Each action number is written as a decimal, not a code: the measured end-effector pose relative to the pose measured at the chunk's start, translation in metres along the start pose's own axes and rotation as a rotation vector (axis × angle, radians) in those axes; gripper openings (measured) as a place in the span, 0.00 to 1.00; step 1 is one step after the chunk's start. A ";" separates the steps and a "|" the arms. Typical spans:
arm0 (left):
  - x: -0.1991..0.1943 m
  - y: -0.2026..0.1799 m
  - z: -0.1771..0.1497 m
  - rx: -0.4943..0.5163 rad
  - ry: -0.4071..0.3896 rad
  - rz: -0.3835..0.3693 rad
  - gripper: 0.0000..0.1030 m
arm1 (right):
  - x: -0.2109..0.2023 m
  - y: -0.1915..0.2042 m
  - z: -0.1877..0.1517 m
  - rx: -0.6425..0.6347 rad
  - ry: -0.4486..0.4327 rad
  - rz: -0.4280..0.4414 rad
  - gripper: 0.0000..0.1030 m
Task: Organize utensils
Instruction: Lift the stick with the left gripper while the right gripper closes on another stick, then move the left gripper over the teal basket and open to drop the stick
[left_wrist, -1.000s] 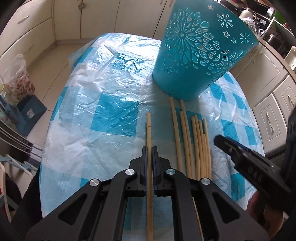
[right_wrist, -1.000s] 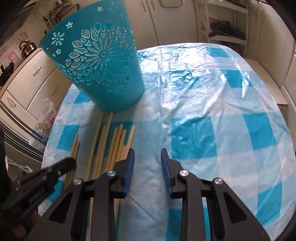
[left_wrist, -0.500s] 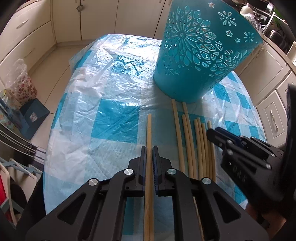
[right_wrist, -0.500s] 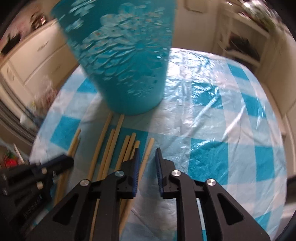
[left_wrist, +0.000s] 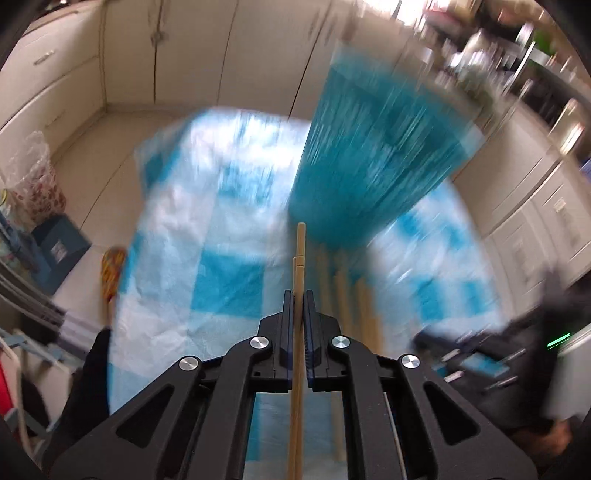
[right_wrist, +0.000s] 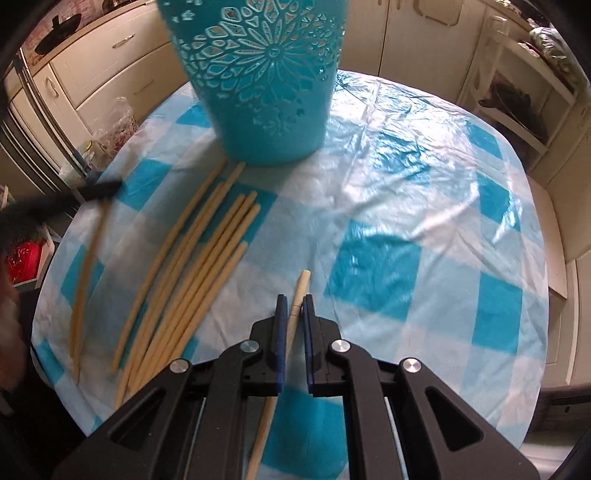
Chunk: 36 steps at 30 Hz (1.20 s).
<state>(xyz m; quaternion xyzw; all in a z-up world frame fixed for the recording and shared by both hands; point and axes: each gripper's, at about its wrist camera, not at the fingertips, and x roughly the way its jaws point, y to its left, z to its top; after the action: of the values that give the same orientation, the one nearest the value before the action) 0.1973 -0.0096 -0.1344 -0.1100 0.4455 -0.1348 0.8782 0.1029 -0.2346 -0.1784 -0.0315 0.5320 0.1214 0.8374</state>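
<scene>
Left wrist view: chopstick pair (left_wrist: 298, 280) clamped in left gripper (left_wrist: 298, 295), tips toward 12 o'clock, below blurred teal basket (left_wrist: 373, 155). Right gripper (right_wrist: 293, 301) clamps single chopstick (right_wrist: 298, 291); loose chopsticks (right_wrist: 207, 258) at 10 o'clock on checked tablecloth (right_wrist: 406, 221).

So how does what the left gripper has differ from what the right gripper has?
The left gripper clamps two chopsticks together, their tips uneven; the right gripper holds a single chopstick. The left pair runs straight along the fingers, the right one slants across them. The left view is motion-blurred, the right mostly sharp. Both are shut on pale wooden sticks before the teal basket.
</scene>
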 end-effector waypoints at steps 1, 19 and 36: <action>-0.017 -0.002 0.005 -0.007 -0.059 -0.030 0.05 | -0.001 -0.001 -0.003 0.010 -0.012 0.000 0.09; -0.110 -0.081 0.134 0.040 -0.568 -0.106 0.05 | -0.002 -0.015 0.006 0.102 -0.073 0.075 0.09; -0.079 -0.079 0.141 0.092 -0.578 -0.020 0.05 | 0.000 -0.012 0.010 0.096 -0.075 0.089 0.17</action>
<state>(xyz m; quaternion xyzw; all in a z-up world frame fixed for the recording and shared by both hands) 0.2558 -0.0468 0.0315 -0.1084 0.1691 -0.1266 0.9714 0.1145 -0.2440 -0.1749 0.0372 0.5061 0.1337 0.8512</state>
